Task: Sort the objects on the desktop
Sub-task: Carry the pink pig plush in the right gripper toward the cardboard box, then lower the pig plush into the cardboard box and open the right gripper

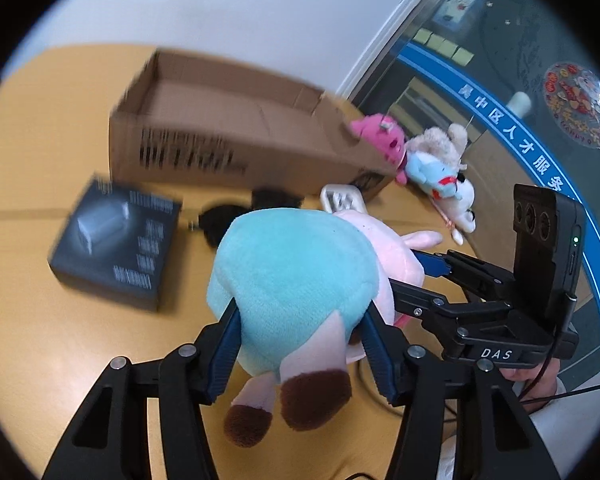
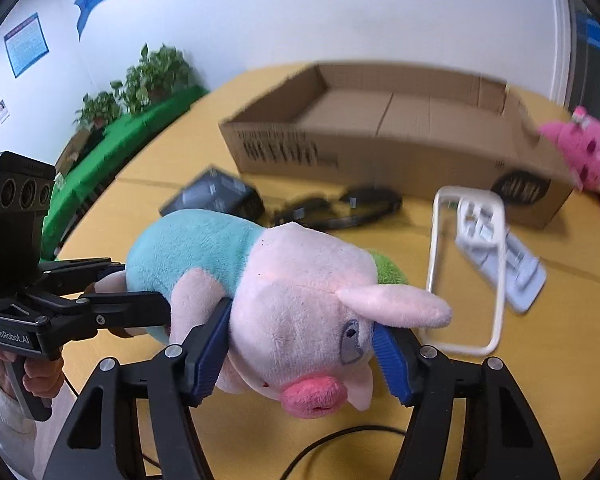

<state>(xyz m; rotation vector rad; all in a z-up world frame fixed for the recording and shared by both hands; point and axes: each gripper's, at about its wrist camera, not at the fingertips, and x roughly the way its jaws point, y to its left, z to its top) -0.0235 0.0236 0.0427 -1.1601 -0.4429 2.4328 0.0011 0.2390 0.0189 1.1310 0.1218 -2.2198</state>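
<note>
The left gripper clasped the plush pig at its teal body; the right gripper pinched its head, above the table. Carrying it level to the cardboard box suited, releasing together.

Fuzzy plush pig, matt cardboard box – smooth wood-look table, plastic frame
</note>
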